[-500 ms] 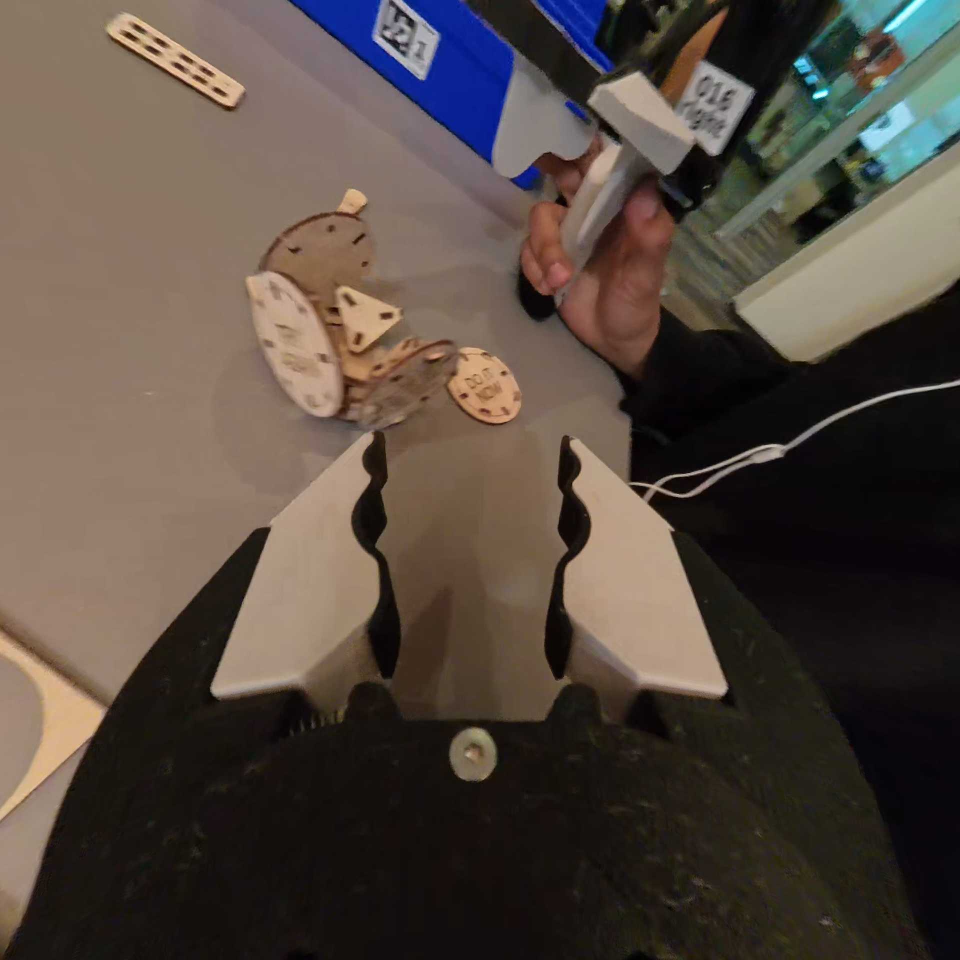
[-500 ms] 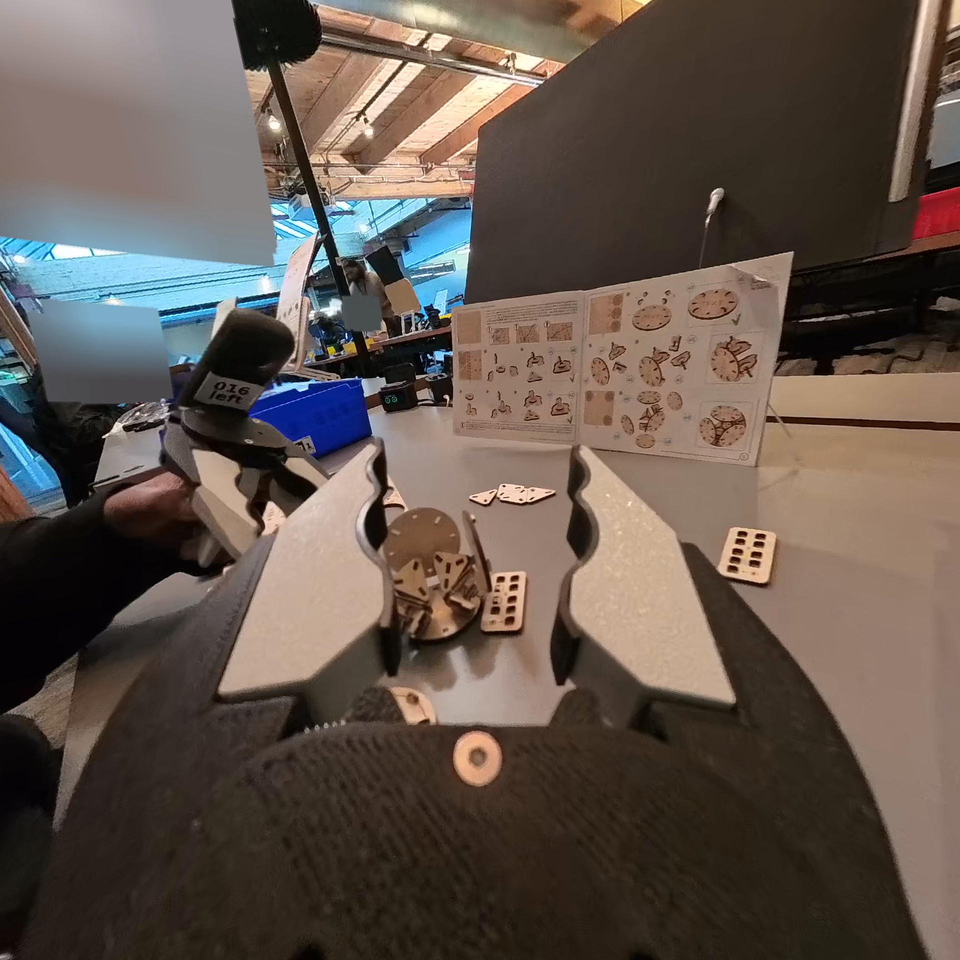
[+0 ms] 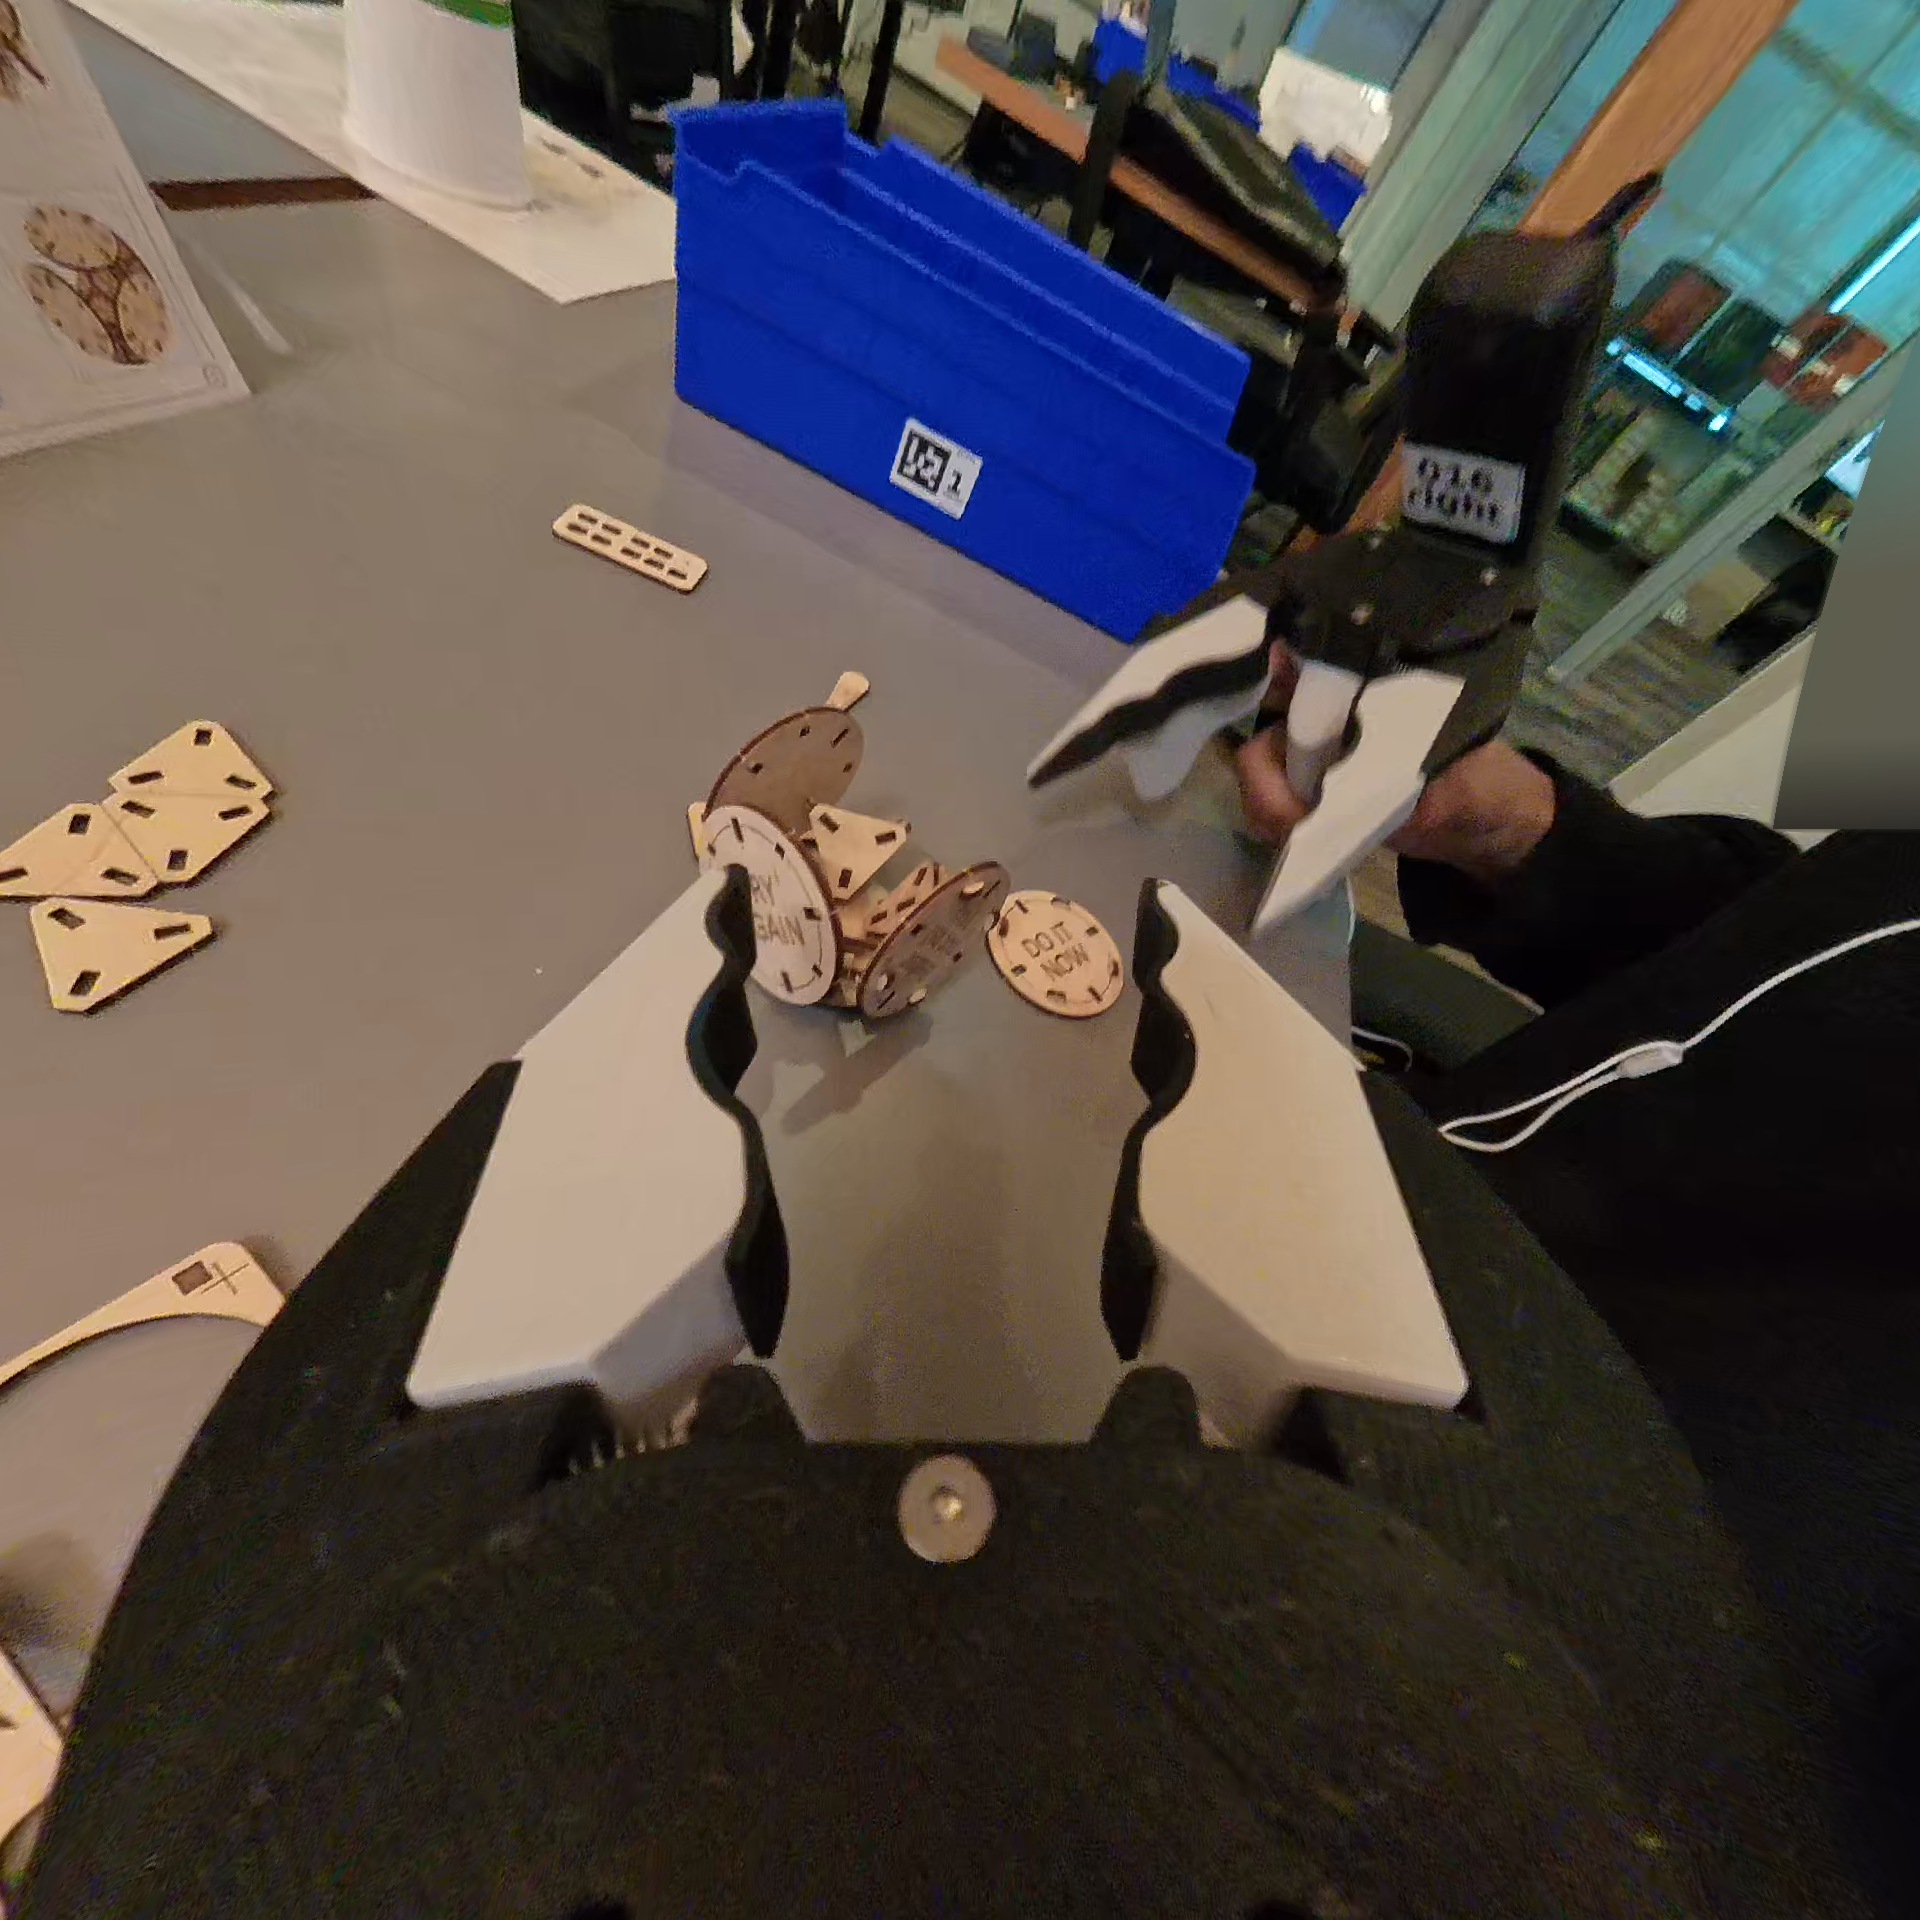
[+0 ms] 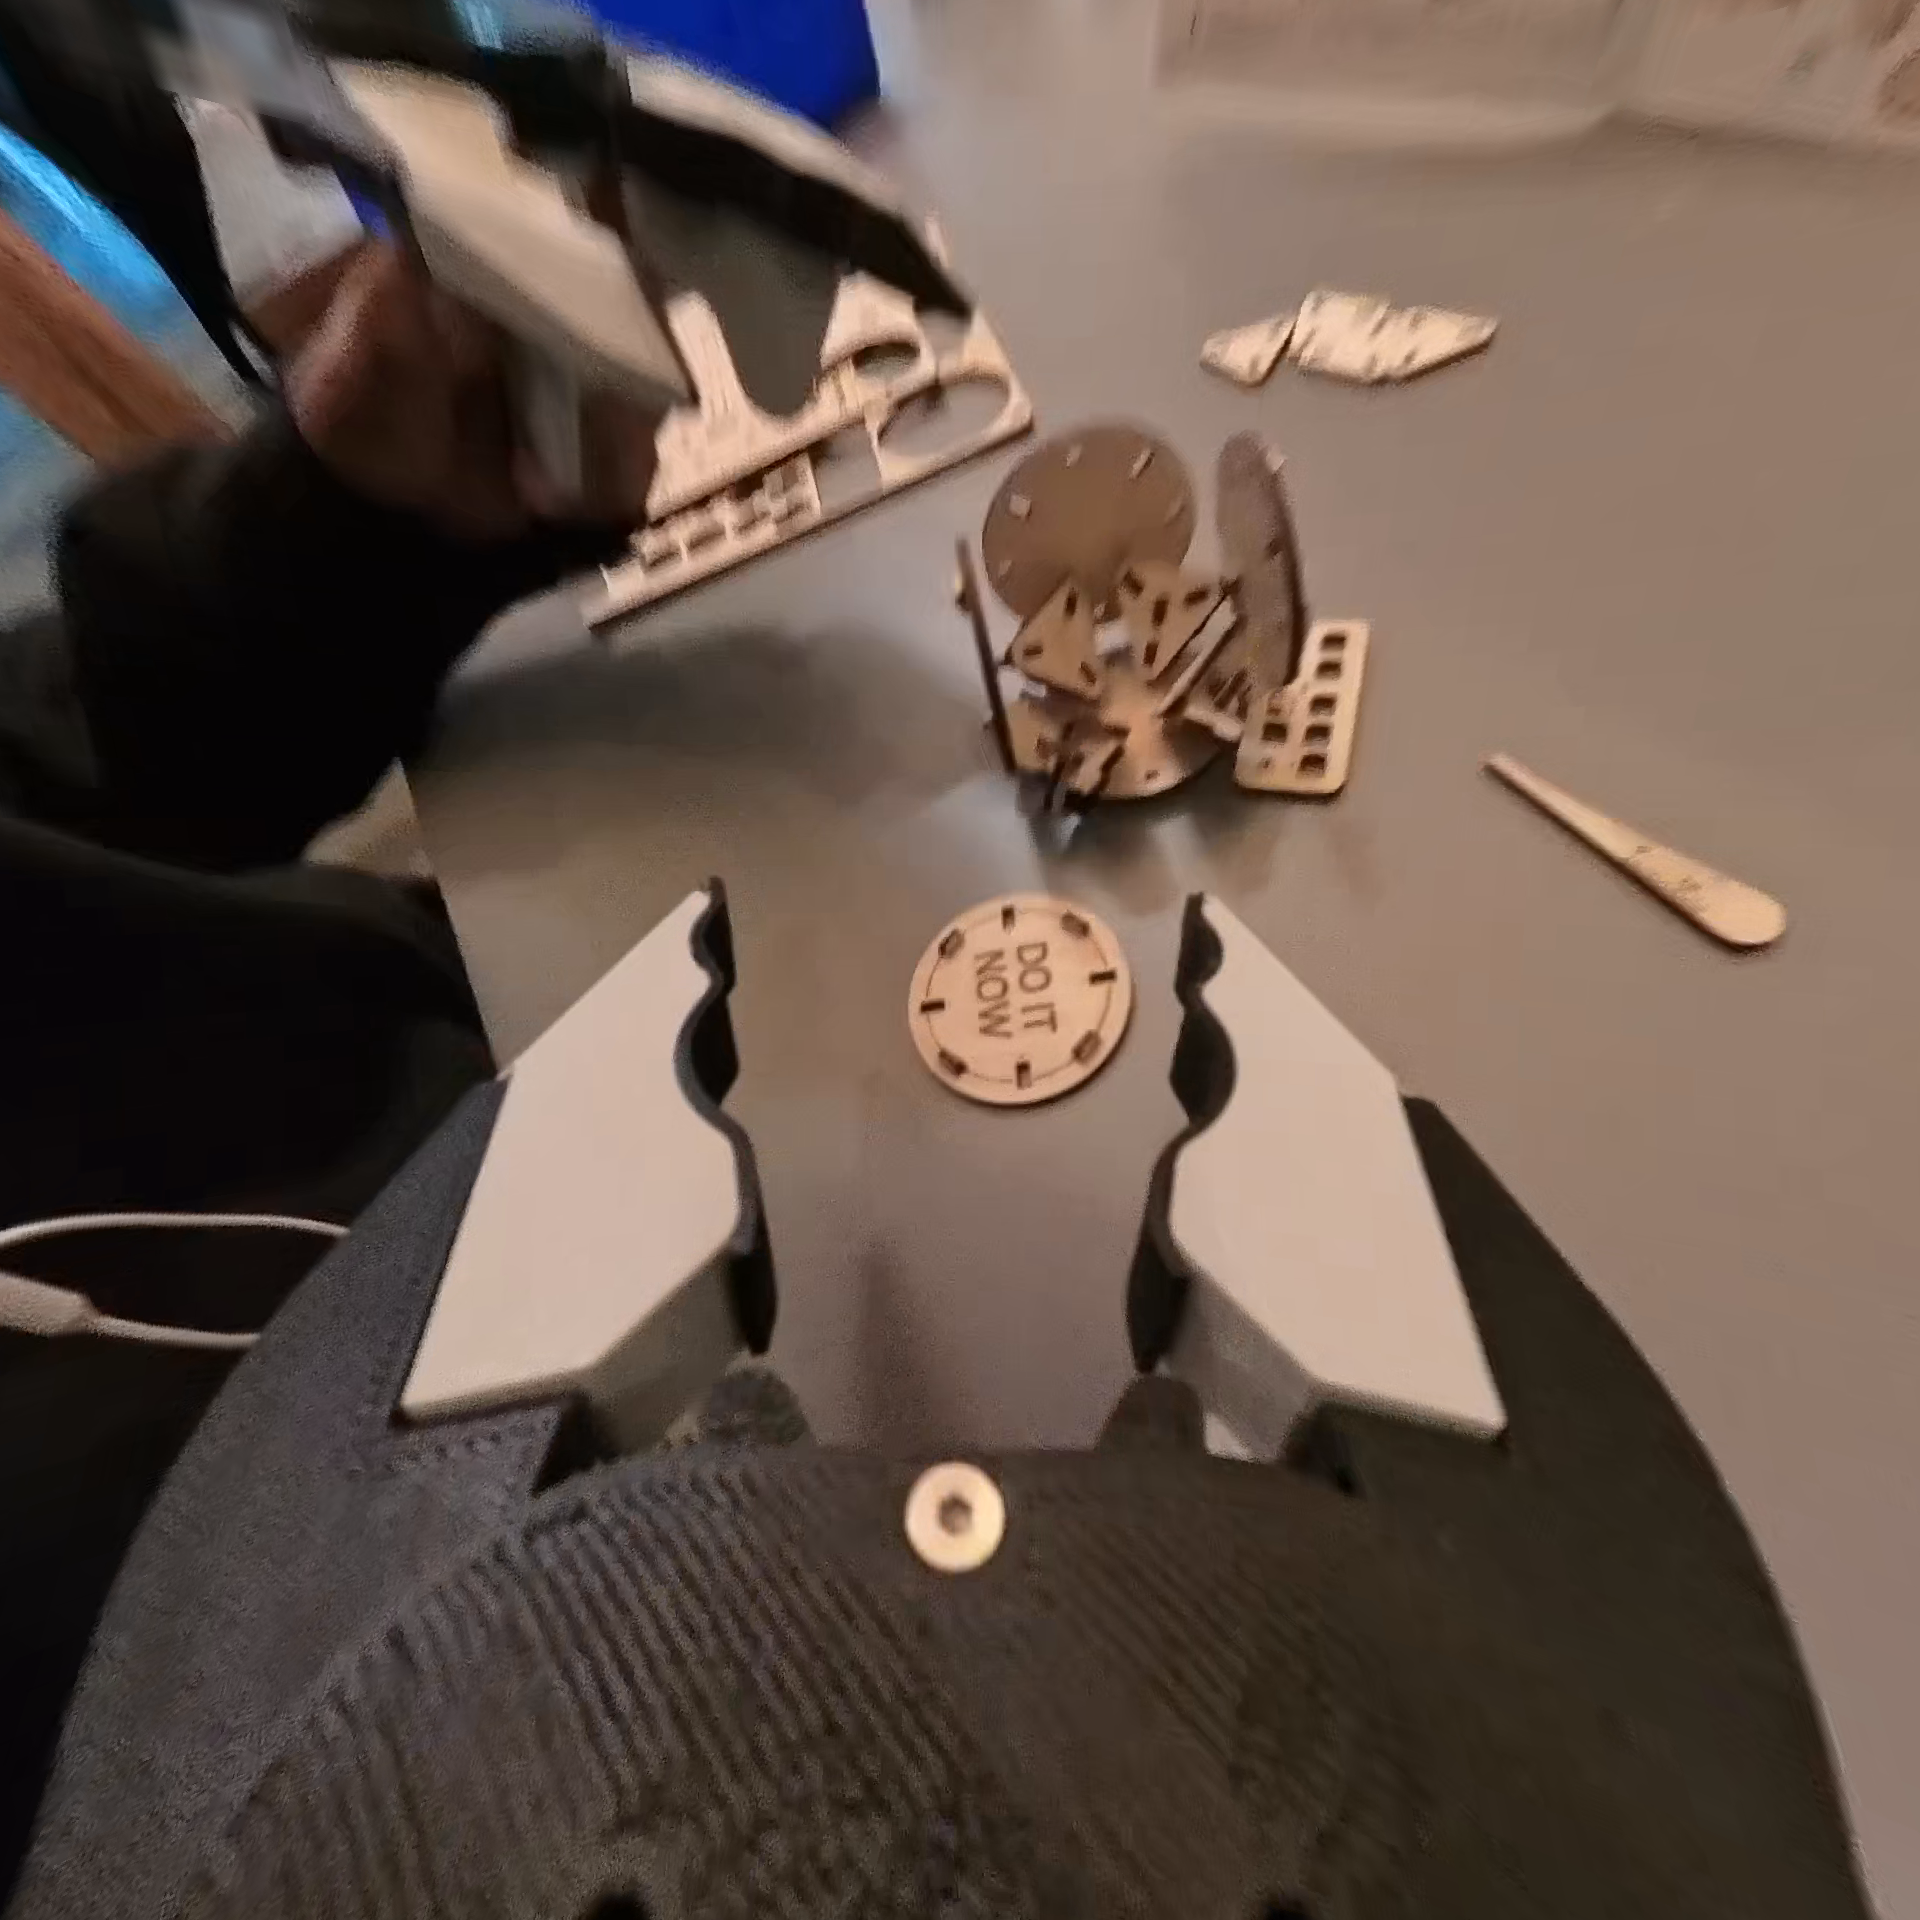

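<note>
wooden disc (image 4: pixel 1020 1000) | flat on table (image 4: pixel 1558 520) | between open right claw (image 4: pixel 956 914) tips, untouched

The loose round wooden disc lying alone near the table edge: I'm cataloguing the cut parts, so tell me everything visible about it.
The loose disc is a thin, pale, laser-cut wooden round with a scored ring, small dark slots around its rim and engraved writing in the middle. It lies flat on the grey table, face up, beside the half-built wooden assembly. From the left wrist it seems to meet that assembly's tilted disc; from the right wrist they look apart. The right gripper stands open over it, fingers clear of it.
</note>
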Demonstrator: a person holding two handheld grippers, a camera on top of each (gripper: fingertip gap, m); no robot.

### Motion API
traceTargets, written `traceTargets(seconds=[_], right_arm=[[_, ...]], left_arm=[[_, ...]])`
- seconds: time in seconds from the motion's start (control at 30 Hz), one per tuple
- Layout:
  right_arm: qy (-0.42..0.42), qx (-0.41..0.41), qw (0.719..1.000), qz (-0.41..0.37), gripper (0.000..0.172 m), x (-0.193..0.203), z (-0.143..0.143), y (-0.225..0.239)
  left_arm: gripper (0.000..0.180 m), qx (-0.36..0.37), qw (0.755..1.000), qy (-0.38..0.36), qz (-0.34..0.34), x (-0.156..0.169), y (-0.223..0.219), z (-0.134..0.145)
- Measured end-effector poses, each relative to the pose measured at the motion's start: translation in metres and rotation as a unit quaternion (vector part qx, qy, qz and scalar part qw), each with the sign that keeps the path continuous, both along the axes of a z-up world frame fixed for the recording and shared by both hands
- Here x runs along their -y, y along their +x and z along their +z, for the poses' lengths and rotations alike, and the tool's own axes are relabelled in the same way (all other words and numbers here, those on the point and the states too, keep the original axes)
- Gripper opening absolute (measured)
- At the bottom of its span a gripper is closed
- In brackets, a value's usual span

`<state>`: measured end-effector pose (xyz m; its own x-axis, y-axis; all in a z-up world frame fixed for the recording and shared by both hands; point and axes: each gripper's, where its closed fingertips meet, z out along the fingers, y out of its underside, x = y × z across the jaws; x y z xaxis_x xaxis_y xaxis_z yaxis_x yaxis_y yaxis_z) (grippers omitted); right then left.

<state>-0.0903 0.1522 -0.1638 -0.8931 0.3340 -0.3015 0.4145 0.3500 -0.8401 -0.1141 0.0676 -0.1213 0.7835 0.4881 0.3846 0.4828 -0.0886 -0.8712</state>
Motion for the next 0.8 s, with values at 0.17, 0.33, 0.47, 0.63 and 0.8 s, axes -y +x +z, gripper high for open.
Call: traceTargets(seconds=[0.17, 0.33, 0.47, 0.63, 0.8], right_arm=[[0.129, -0.056, 0.990, 0.017, 0.089, 0.005, -0.036, 0.006], [0.165, -0.071, 0.984, 0.008, 0.070, 0.004, -0.047, -0.001], [0.160, -0.059, 0.985, 0.018, 0.032, 0.001, -0.046, 0.000], [0.141, -0.066, 0.988, 0.021, 0.031, -0.001, -0.038, 0.002], [0.107, -0.061, 0.992, 0.042, 0.063, 0.005, -0.028, 0.012]], left_arm=[[0.066, -0.007, 1.000, 0.028, 0.006, -0.003, 0.004, 0.007], [0.062, -0.007, 0.998, 0.054, 0.003, -0.006, 0.014, 0.010], [0.055, -0.024, 0.998, 0.052, 0.025, -0.006, 0.018, 0.010], [0.049, -0.033, 0.998, 0.047, 0.018, -0.021, 0.031, 0.008], [0.047, -0.006, 0.998, 0.062, -0.008, -0.036, 0.041, 0.002]])
